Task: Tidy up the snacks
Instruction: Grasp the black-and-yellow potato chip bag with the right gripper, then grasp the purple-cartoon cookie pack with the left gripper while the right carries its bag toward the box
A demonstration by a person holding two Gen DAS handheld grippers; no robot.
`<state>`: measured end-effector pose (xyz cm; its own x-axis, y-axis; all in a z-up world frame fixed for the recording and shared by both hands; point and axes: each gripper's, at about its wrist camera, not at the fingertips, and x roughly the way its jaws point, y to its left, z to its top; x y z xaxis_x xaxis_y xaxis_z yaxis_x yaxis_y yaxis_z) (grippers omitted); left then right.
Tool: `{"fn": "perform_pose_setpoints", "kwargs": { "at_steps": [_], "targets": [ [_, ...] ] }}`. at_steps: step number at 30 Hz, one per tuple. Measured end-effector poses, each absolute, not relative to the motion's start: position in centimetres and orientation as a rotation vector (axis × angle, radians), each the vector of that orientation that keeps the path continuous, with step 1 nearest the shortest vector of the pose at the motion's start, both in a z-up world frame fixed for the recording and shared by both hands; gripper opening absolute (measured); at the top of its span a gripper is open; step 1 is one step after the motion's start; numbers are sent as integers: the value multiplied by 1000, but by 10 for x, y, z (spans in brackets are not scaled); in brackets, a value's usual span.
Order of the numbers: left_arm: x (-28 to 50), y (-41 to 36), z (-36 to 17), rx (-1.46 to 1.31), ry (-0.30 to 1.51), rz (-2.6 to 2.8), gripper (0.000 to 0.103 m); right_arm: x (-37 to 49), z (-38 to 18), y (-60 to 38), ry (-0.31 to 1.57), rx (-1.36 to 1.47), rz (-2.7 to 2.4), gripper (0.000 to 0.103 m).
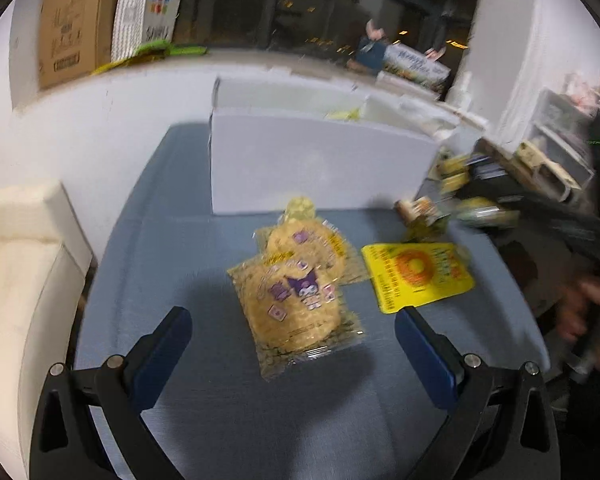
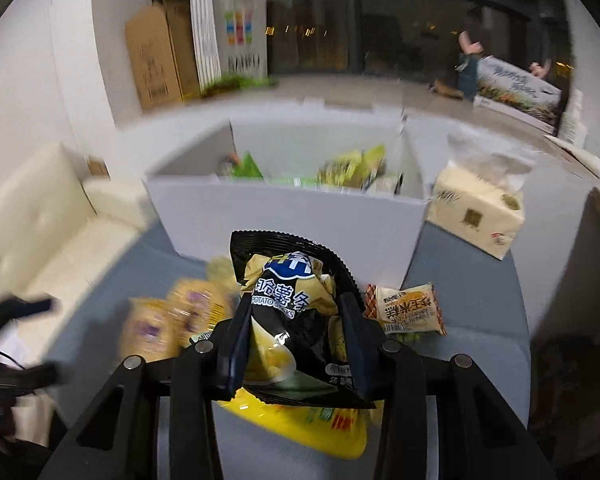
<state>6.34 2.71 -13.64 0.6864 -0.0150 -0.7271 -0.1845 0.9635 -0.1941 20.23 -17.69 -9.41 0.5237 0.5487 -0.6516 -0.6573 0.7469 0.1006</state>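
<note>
My right gripper (image 2: 296, 304) is shut on a black potato-sticks bag (image 2: 292, 308), which it holds up in front of the white box (image 2: 284, 216). Several green and yellow snack bags (image 2: 352, 168) lie inside that box. My left gripper (image 1: 292, 312) stands open just above two clear packets of yellow snacks with purple cartoon print (image 1: 300, 296), its blue pads wide to either side and not touching. A flat yellow packet (image 1: 416, 276) lies right of them. A small orange-checked packet (image 2: 410, 308) rests on the table at the right.
The blue-grey table (image 1: 180, 240) carries the white box (image 1: 320, 168) at its far side. A tissue pack (image 2: 476, 212) sits right of the box. A cream sofa (image 1: 20, 260) borders the table on the left. Cardboard boxes (image 1: 72, 24) lean on the wall behind. A hand (image 1: 592, 312) shows at the right edge.
</note>
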Motion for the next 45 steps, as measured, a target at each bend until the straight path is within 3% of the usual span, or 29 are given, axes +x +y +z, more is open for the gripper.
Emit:
{"fn": "perform_pose_setpoints", "kwargs": {
  "at_steps": [5,12,13,14,18,27,33,40,45],
  "targets": [
    [90,25,-158,-283,880,113,103,162,-66,-202,602,-140,716,44],
    [124,20,-187,-246,956,160,103,144,-69,-229,591,-72,705,44],
    [127,21,-191,-245,962,150,97,144,-72,-229,600,-71,706,44],
    [127,20,-193,-236,960,139,79,145,-75,-230,606,-70,704,45],
    [115,21,-182,-236,898,103,77,142,-80,-230,617,-61,709,45],
    [78,19,-127,-207,714,31,77,140,-81,-226,615,-61,715,45],
    [91,27,-63,-171,561,-21,77,159,-66,-219,585,-40,726,45],
    [174,53,6,-113,453,-24,77,234,-15,-184,556,28,750,45],
    [242,72,15,-118,473,-26,77,295,4,-151,566,13,712,45]
  ]
}}
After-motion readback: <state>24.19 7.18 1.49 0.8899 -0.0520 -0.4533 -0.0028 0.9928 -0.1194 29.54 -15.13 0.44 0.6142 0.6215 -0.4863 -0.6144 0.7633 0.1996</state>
